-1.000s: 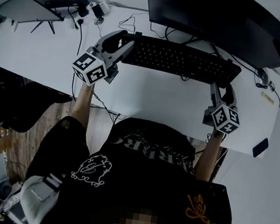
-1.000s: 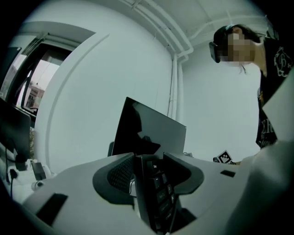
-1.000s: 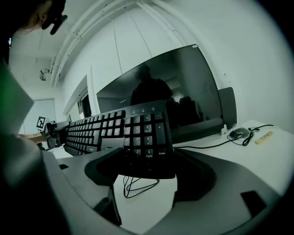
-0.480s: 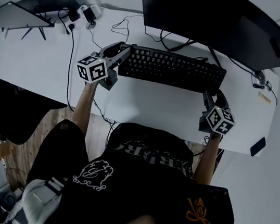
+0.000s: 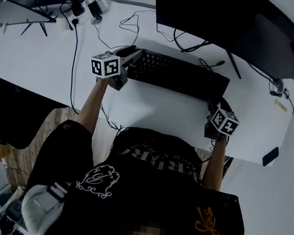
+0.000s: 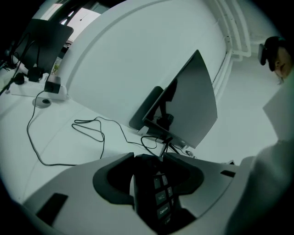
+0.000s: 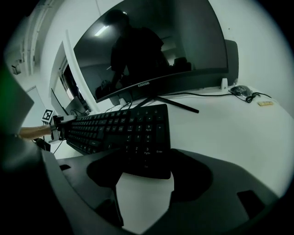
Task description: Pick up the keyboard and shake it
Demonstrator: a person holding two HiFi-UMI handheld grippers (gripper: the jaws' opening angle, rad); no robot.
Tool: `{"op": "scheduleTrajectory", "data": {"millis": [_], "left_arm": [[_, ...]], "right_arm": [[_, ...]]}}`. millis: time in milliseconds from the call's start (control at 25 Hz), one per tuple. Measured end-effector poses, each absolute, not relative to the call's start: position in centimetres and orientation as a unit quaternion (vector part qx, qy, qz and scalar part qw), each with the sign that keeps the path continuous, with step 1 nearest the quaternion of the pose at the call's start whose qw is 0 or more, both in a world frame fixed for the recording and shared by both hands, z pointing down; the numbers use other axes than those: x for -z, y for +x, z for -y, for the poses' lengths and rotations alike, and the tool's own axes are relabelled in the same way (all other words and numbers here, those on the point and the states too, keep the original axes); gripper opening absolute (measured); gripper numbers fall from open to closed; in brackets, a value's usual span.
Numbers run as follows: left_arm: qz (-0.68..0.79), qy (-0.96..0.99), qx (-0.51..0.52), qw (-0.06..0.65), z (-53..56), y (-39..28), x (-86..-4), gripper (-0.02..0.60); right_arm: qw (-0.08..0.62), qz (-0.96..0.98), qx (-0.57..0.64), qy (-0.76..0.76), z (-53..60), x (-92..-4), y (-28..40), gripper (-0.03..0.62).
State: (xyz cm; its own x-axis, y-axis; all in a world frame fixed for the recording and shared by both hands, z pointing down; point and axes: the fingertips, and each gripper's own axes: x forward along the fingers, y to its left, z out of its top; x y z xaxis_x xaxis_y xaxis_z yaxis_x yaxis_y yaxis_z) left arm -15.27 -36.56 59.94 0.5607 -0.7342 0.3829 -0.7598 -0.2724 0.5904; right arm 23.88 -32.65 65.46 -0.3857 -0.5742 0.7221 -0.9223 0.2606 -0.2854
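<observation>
Left gripper (image 5: 129,60) and right gripper (image 5: 216,104) stay clamped on the keyboard (image 5: 178,76), now lower than before.

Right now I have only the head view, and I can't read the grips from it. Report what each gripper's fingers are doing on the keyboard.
Observer: In the left gripper view, the left gripper has its fingers closed on the keyboard, which shows edge-on between them.
Operator: Now give me the right side.
Observer: The right gripper holds the number-pad end. That short edge fills the gap between its fingers.
Operator: Tell me what's under that end.
Observer: The right gripper view shows only white desk below that edge, between the fingers.
</observation>
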Motion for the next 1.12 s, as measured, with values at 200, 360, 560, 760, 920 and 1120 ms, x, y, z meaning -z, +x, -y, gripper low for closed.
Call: {"op": "scheduleTrajectory", "data": {"millis": [200,360,560,760,920,1120], "left_arm": [[0.468,0.785,-0.036,0.403,36.1,-15.2,-62.7,0.207],[0.474,0.778,-0.044,0.411,36.1,-15.3,-63.8,0.207],[0.501,0.760,-0.088,0.404,35.6,-15.7,-65.8,0.215],[0.509,0.764,-0.092,0.386,35.4,-16.4,-65.5,0.218],[0.514,0.772,-0.075,0.366,35.1,-16.9,-63.5,0.218],[0.492,0.801,-0.052,0.336,33.7,-15.8,-59.7,0.218]], "right_arm": [[0.263,0.748,-0.359,0.492,32.5,-67.0,24.0,0.310],[0.261,0.747,-0.361,0.494,32.8,-67.1,23.8,0.310],[0.245,0.740,-0.355,0.517,32.7,-66.8,24.3,0.258],[0.226,0.750,-0.339,0.521,32.5,-65.0,23.9,0.252],[0.199,0.768,-0.323,0.516,32.2,-62.4,22.3,0.252],[0.165,0.799,-0.304,0.491,30.9,-58.7,19.0,0.249]]}}
